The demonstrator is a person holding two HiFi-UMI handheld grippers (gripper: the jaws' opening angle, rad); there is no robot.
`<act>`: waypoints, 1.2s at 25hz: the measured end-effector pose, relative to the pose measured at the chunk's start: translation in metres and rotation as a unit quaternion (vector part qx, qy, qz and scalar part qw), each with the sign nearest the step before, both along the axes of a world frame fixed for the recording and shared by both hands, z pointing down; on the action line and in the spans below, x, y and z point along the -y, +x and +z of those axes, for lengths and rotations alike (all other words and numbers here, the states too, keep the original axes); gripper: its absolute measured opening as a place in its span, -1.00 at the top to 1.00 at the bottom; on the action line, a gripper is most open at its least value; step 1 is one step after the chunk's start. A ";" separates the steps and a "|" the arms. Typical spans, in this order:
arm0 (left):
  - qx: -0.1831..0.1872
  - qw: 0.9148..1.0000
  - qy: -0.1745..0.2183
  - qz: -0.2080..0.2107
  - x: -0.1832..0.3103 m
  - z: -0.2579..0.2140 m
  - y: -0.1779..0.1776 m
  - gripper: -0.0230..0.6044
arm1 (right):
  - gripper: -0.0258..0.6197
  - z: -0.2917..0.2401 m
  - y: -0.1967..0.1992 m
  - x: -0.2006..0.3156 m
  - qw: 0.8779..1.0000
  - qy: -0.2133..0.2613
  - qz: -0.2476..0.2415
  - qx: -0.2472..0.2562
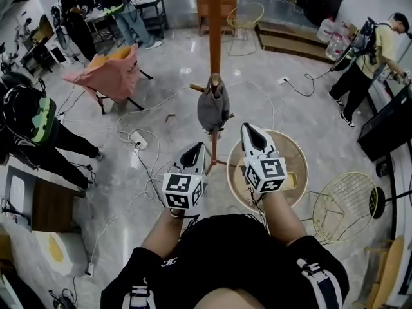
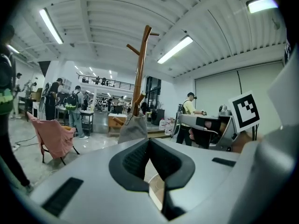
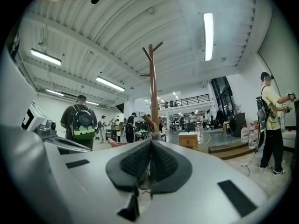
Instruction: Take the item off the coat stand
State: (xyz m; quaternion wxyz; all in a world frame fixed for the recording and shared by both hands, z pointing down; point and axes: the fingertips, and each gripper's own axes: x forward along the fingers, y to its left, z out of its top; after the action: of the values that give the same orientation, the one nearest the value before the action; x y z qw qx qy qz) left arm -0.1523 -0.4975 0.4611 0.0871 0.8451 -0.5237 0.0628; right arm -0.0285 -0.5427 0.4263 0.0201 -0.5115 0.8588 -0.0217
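Observation:
A wooden coat stand (image 1: 214, 24) rises from the shiny floor ahead of me. A grey bag (image 1: 213, 105) hangs from one of its lower pegs. My left gripper (image 1: 195, 149) points at the stand just below and left of the bag, jaws together and holding nothing. My right gripper (image 1: 251, 130) is to the right of the bag, also shut and empty. In the left gripper view the bag (image 2: 132, 128) and stand (image 2: 140, 64) show beyond the closed left gripper (image 2: 149, 142). In the right gripper view the stand (image 3: 153, 87) rises above the closed right gripper (image 3: 150, 143).
A round wicker basket (image 1: 300, 167) stands right of the stand's foot, with a wire chair (image 1: 347, 205) beyond it. A pink-draped chair (image 1: 111, 76) is at the far left. Cables and a power strip (image 1: 138, 139) lie on the floor. Several people stand around the room.

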 end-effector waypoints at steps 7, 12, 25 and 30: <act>0.004 1.000 0.000 -0.027 0.022 -0.001 0.010 0.88 | -0.08 -0.009 -0.008 0.029 0.994 0.011 -0.108 0.027; 0.008 0.998 -0.007 -0.054 0.024 0.006 0.012 0.88 | -0.23 0.010 -0.014 0.055 0.989 -0.012 -0.150 -0.006; 0.014 0.982 -0.021 -0.187 -0.010 0.010 -0.059 0.88 | -0.25 0.029 -0.070 0.121 0.973 -0.050 -0.221 -0.047; 0.019 0.974 -0.027 -0.225 -0.028 0.007 -0.078 0.88 | -0.21 0.036 -0.088 0.137 0.968 -0.068 -0.231 -0.072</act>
State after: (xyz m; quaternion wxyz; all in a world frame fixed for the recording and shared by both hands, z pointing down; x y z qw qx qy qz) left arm -0.2307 -0.4694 0.4685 0.1114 0.7018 -0.6999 0.0714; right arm -0.1160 -0.6799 0.4621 -0.0827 -0.2995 0.9493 -0.0470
